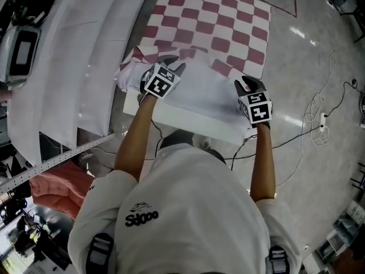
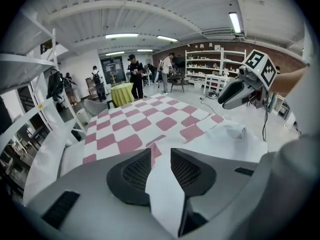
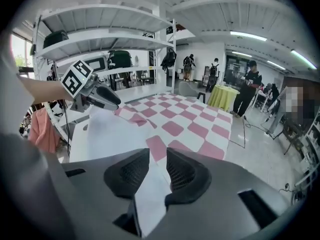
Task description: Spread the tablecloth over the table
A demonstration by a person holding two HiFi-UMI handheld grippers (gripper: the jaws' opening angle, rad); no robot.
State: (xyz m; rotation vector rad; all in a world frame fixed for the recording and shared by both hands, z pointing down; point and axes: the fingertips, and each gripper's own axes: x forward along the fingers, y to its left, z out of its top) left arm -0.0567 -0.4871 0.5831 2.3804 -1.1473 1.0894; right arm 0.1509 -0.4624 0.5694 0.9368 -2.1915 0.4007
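Head view: left gripper [image 1: 171, 67] and right gripper [image 1: 246, 84], fingers narrowly apart, unclamped, tablecloth [image 1: 211, 27] edge between them over desk [image 1: 188, 119].

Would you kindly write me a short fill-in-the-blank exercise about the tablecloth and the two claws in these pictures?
1. The tablecloth bears red and white squares in a ___ pattern.
2. The jaws of the left claw and the right claw press on nothing: they stand ___.
3. Near the claws the cloth shows its plain ___ underside.
Missing words: checkered; open; white.
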